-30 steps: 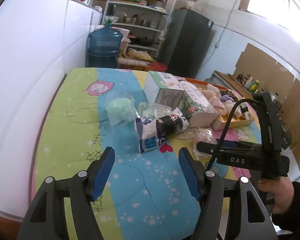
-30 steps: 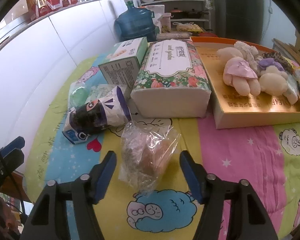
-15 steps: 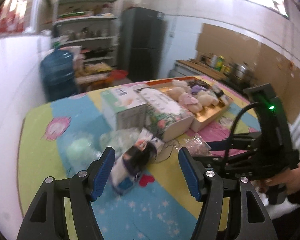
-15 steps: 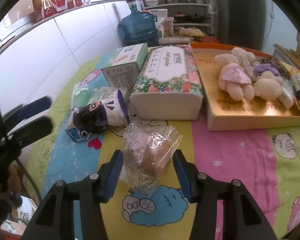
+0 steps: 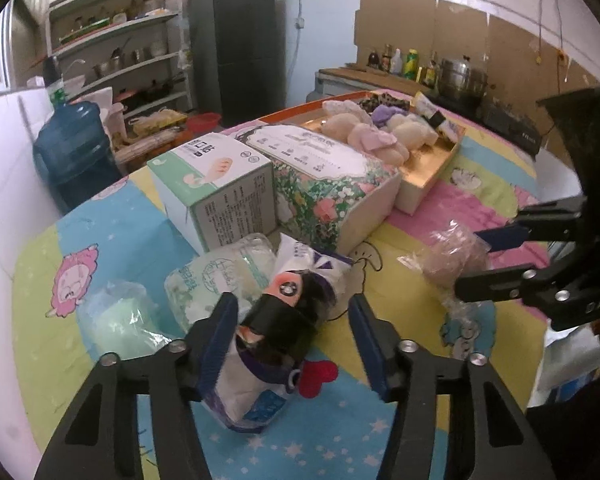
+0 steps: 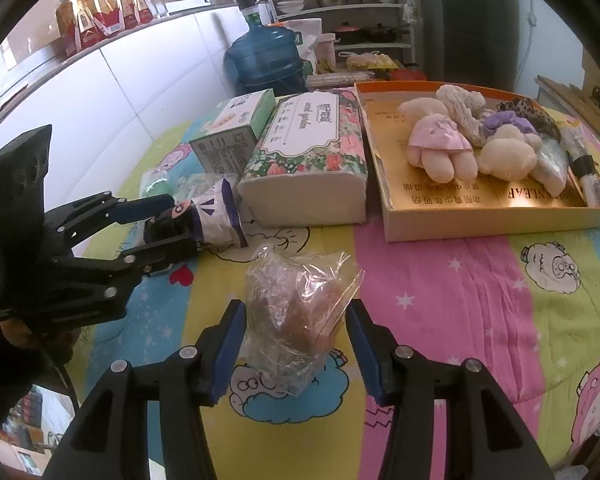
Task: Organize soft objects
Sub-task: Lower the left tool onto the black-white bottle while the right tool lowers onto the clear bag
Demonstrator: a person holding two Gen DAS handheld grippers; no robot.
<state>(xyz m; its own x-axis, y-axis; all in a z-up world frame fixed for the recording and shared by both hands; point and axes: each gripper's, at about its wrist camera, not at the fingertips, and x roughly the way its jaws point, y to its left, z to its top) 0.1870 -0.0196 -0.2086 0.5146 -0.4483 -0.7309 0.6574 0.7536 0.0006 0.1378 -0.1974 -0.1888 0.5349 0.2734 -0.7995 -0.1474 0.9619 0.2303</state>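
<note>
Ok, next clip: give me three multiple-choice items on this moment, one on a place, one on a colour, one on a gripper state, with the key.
1. Where do the plush toys lie?
A. in the orange-rimmed tray
B. on the floral tissue pack
C. on the shelf

2. What colour are the pads on the fingers?
A. red
B. blue
C. white

3. How does the right gripper stand at the clear bag?
A. shut, bag lifted
B. open, fingers either side of it
C. far off from it

Key: 1 A, the toys rest inside the tray's walls. 2 B, blue strips line both fingers. 3 B, the bag sits on the quilt between spread fingers; the left gripper likewise straddles the printed pouch.
</note>
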